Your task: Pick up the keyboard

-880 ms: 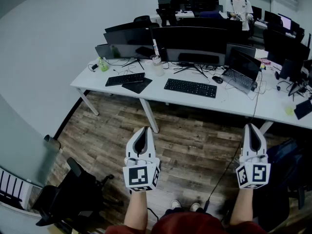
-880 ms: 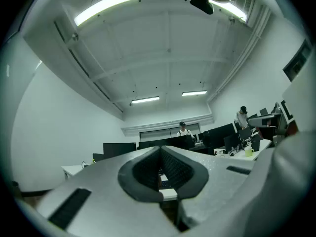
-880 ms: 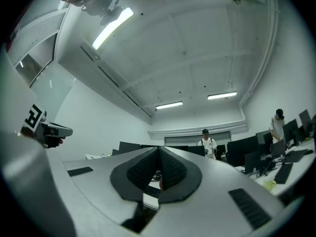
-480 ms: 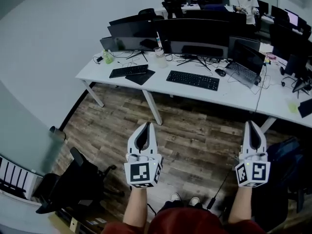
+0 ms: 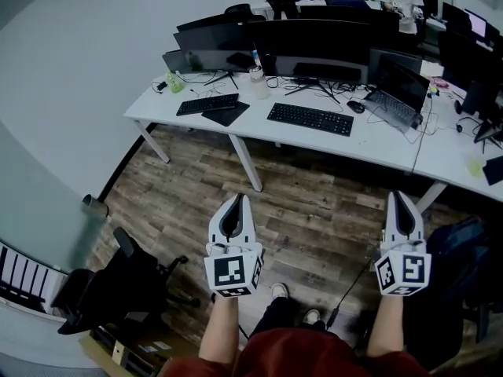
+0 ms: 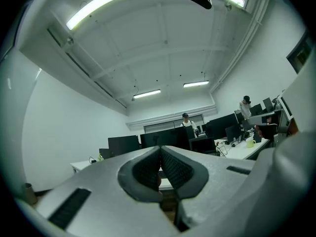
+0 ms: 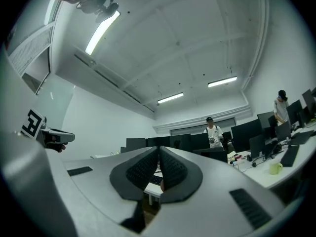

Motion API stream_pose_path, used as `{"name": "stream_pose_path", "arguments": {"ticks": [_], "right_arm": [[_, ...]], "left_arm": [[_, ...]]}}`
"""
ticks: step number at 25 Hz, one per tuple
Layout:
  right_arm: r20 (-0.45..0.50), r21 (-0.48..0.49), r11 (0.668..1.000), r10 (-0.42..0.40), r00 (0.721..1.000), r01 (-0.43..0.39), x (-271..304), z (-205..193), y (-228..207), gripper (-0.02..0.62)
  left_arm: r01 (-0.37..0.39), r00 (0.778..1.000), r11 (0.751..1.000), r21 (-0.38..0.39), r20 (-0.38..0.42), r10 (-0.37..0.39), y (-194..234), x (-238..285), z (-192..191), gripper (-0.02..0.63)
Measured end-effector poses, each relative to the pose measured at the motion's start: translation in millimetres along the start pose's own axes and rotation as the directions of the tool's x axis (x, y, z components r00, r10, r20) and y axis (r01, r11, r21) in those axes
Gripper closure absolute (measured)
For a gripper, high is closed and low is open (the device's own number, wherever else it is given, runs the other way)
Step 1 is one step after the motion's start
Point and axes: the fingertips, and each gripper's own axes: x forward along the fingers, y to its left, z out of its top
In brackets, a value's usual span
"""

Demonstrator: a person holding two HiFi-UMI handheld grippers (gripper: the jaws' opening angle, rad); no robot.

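Both pairs of jaws are pressed together on nothing, the left gripper [image 5: 236,203] and right gripper [image 5: 398,199] held over the floor [image 5: 314,210], well short of the white desk [image 5: 377,151]. The keyboard [image 5: 310,119] lies flat there; a second keyboard [image 5: 207,104] further left may be the one meant. Best to spread the jaws early and take a long edge.

We read no text, brand or number anywhere. Cubes on left gripper [image 5: 234,200] and right gripper [image 5: 398,195] carry square black-white code markers: pattern only, no letters or digits. Key legends on keyboard [image 5: 310,118] too small for us to read. No logo legible on monitors [image 5: 314,45].
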Motion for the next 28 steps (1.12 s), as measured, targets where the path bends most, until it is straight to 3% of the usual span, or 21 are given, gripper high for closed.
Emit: {"name": "stream_pose_path", "arguments": {"ticks": [7,11,21,28], "right_arm": [[-0.011,-0.002,1.0,0.012,1.0,-0.012,20.0,-14.9,3.1,0.576],[-0.031,0.001,1.0,0.026,0.999,-0.026,40.9,-25.3,10.1,0.523],[-0.043,-0.039,0.999,0.028,0.999,-0.029,134.0,-42.8,42.5,0.338],[-0.065,-0.063,0.998,0.012,0.998,-0.016,204.6,-54.4,72.7,0.311]], "left_arm": [[0.028,1.0,1.0,0.002,-0.007,-0.028,1.1,20.7,-11.3,0.597],[0.04,0.999,0.999,0.003,-0.017,-0.04,11.1,40.8,-22.1,0.588],[0.09,0.995,0.995,-0.033,-0.034,-0.092,75.3,120.1,-48.8,0.368],[0.116,0.992,0.992,-0.054,-0.045,-0.118,132.2,177.3,-68.7,0.343]]}}
